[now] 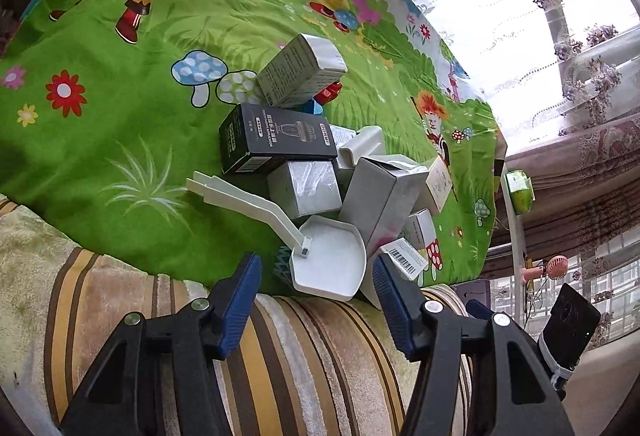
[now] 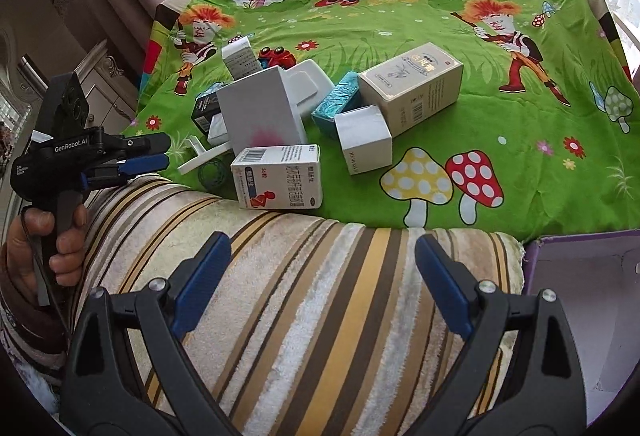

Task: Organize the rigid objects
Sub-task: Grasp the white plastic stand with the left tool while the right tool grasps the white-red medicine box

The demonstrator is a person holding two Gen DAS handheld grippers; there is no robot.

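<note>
A heap of small boxes lies on a green cartoon cloth [image 1: 120,84]. In the left wrist view I see a black box [image 1: 276,136], a grey box [image 1: 300,76], a silver box [image 1: 380,196] and a white plastic scoop [image 1: 328,260]. My left gripper [image 1: 316,296] is open, just short of the scoop, over a striped blanket. In the right wrist view a medicine box [image 2: 280,176], a beige box [image 2: 416,84], a white cube box [image 2: 364,140] and a teal box [image 2: 336,100] show. My right gripper [image 2: 320,276] is open and empty, short of the heap.
A striped plush blanket [image 2: 320,296] covers the near edge. An open purple cardboard box [image 2: 580,296] sits at the right. A red toy car [image 2: 276,56] lies behind the heap. Curtains and a window [image 1: 540,16] stand beyond the cloth. The left gripper also shows in the right wrist view [image 2: 160,152].
</note>
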